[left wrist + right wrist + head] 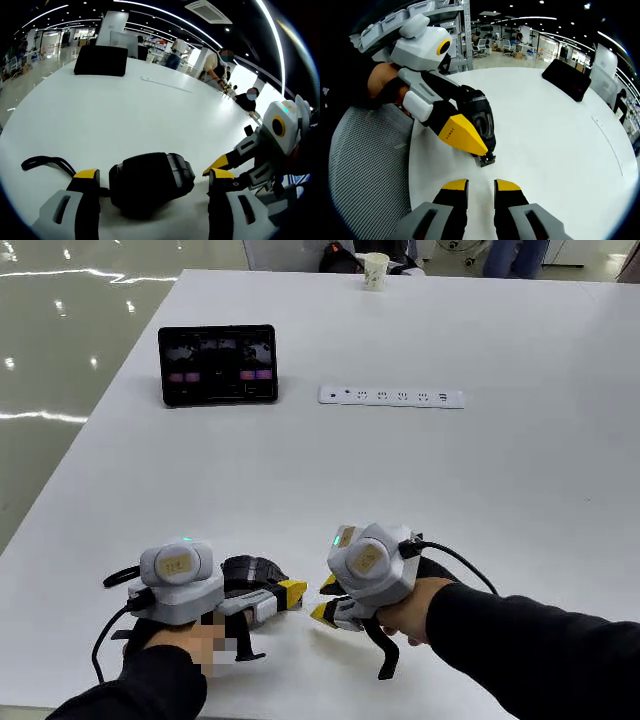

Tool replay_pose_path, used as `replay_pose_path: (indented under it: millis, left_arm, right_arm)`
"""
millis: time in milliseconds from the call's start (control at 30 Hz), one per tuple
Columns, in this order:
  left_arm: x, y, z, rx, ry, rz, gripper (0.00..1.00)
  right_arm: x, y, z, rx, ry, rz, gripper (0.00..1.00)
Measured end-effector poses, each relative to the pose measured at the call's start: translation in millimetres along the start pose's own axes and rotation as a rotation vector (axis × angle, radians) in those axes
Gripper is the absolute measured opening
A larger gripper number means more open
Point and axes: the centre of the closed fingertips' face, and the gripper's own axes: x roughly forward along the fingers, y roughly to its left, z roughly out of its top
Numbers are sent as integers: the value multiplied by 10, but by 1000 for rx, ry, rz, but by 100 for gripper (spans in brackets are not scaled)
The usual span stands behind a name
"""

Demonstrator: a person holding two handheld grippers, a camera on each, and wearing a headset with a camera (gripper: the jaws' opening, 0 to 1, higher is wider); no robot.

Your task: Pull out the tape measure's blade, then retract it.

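At the table's near edge the left gripper straddles the tape with wide jaws, clamping unclear, and the right gripper, narrowly parted and empty, should pinch the hook squarely.

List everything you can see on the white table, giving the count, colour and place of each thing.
white rectangular table: one, white, under everything.
black flat tablet: one, black, standing far left.
white plastic power strip: one, white, lying right of the tablet.
white paper cup: one, white, at the far edge.
black rubbery tape measure: one, black, near edge, between the left gripper's jaws.
left gripper: one, grey with yellow tips, jaws either side of the tape measure.
right gripper: one, grey with yellow tips, jaws narrowly apart, facing the tape measure.
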Motion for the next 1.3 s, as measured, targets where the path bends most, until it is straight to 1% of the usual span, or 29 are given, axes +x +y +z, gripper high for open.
replay_pose_path:
  millis: [33,67,100,133,167,200,233,267,300,333,367,400,433,467,500,533,633,700,767,800,833,867,933,967,1000,1067,1167,1233,1300]
  left_arm:
    - [-2,-9,7,8,-1,-4,91]
    - [-6,-18,15,22,-3,-12,97]
    - [-22,-24,14,45,-1,-14,99]
    - [-18,-49,33,86,-9,-35,99]
    - [-25,-67,31,97,-10,-46,99]
    - [-23,-79,28,97,-8,-58,99]
    - [-24,-139,25,75,-9,-102,99]
    - [-34,-126,21,67,-4,-106,99]
    - [-52,-116,20,74,2,-113,99]
    - [-68,-133,29,75,-2,-130,99]
    - [-91,-173,48,83,-11,-170,99]
    - [-109,-188,46,94,-8,-190,99]
    - [-141,-194,25,126,8,-208,99]
    - [-162,-178,7,157,21,-207,99]
    - [-187,-169,-10,196,33,-217,99]
    - [-207,-173,-30,209,45,-232,99]
    - [-252,-73,-80,231,86,-222,99]
    - [-313,-65,-69,228,85,-243,99]
    - [-352,-52,-65,231,92,-253,99]
    - [-414,-87,-69,252,102,-271,99]
    - [-456,-80,-64,302,114,-268,99]
    - [-483,-87,-46,333,113,-272,99]
    - [-523,-90,-22,352,115,-284,99]
    - [-556,-68,17,385,109,-275,99]
    - [-581,-66,44,403,103,-278,99]
    - [-589,-33,71,402,110,-283,99]
    - [-662,-53,119,438,118,-294,99]
    - [-690,-48,101,448,136,-303,99]
    - [-727,-20,70,465,155,-309,99]
  right_arm:
    - [-46,4,-19,19,-10,-2,19]
    - [-80,8,-33,35,-16,-3,20]
    - [-126,9,-49,51,-24,-5,21]
    - [-158,3,-63,56,-31,-10,22]
    - [-200,-1,-87,59,-38,-16,23]
    - [-215,0,-98,60,-39,-16,24]
    - [-253,-5,-131,66,-42,-22,25]
    - [-279,-11,-152,73,-45,-27,26]
    - [-314,-19,-181,84,-51,-32,27]
    - [-336,-21,-201,89,-53,-34,28]
    - [-368,-30,-232,102,-57,-38,28]
    - [-393,-33,-251,108,-59,-41,28]
    - [-429,-36,-275,113,-64,-46,29]
    - [-453,-41,-293,116,-66,-50,30]
    - [-489,-51,-319,120,-68,-55,30]
    - [-518,-55,-332,123,-72,-58,31]
    - [-619,-89,-386,143,-86,-72,32]
    - [-685,-107,-427,162,-97,-81,33]
    - [-737,-120,-467,178,-103,-87,35]
    - [-772,-124,-508,185,-104,-90,35]
    - [-800,-127,-550,193,-101,-93,36]
    - [-823,-125,-579,196,-99,-94,36]
    - [-865,-118,-628,194,-96,-100,37]
    - [-897,-124,-683,170,-76,-114,37]
    - [-914,-130,-720,142,-58,-122,38]
    - [-948,-109,-745,136,-58,-122,39]
    - [-1024,-126,-741,168,-85,-125,41]
    - [-1060,-146,-755,186,-94,-129,43]
    - [-1103,-166,-783,188,-97,-140,44]
